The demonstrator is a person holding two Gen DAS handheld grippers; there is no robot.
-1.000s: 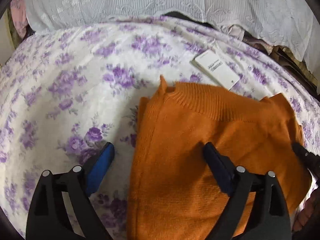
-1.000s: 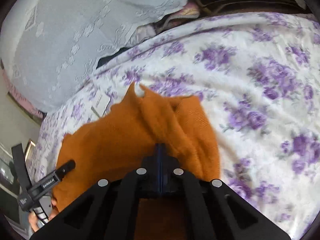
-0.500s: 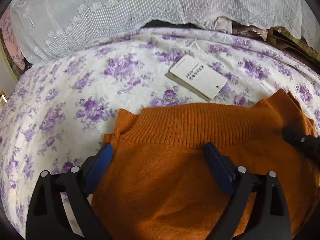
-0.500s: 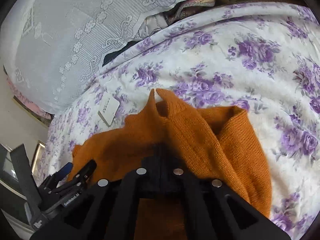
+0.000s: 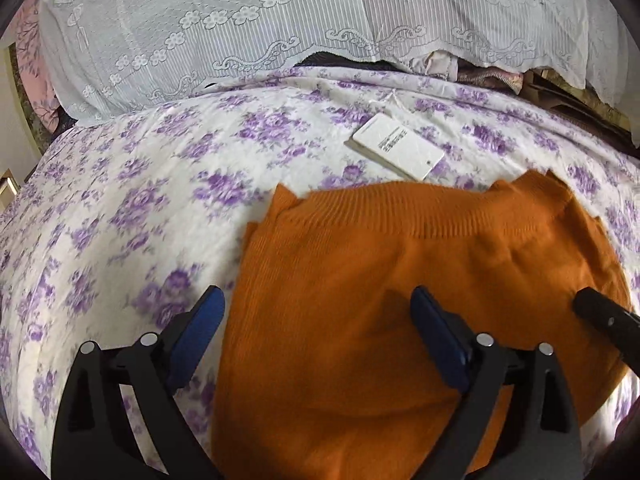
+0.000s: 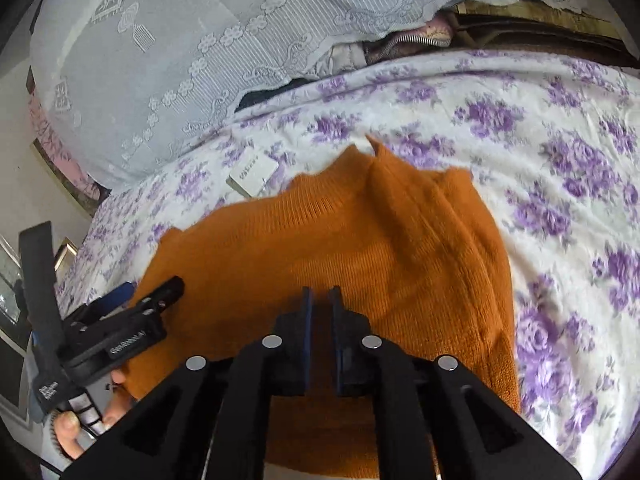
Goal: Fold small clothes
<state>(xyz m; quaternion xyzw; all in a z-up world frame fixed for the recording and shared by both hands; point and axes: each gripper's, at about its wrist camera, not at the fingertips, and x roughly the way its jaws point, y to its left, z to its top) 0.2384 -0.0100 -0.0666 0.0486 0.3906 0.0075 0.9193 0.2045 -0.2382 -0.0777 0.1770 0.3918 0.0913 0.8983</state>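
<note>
An orange knit garment point(image 5: 404, 304) lies folded on the floral bedsheet, ribbed band toward the far side. It also shows in the right wrist view point(image 6: 332, 248), with a raised fold along its right side. My left gripper point(image 5: 316, 316) is open wide over the garment's left edge, one finger over the sheet, one over the knit. My right gripper point(image 6: 319, 300) hovers over the garment's near part, jaws slightly parted with a narrow gap and nothing between them. The left gripper also shows at the left of the right wrist view point(image 6: 152, 292).
A white paper tag point(image 5: 398, 152) lies on the sheet beyond the garment, also in the right wrist view point(image 6: 252, 172). A white lace cloth point(image 5: 280, 28) covers a pile of things at the back. The purple-flowered sheet point(image 5: 120, 208) spreads left and right.
My right gripper has parted its jaws and let go of the orange fabric, which now lies flatter. My left gripper has drawn back and shifted left, staying open.
</note>
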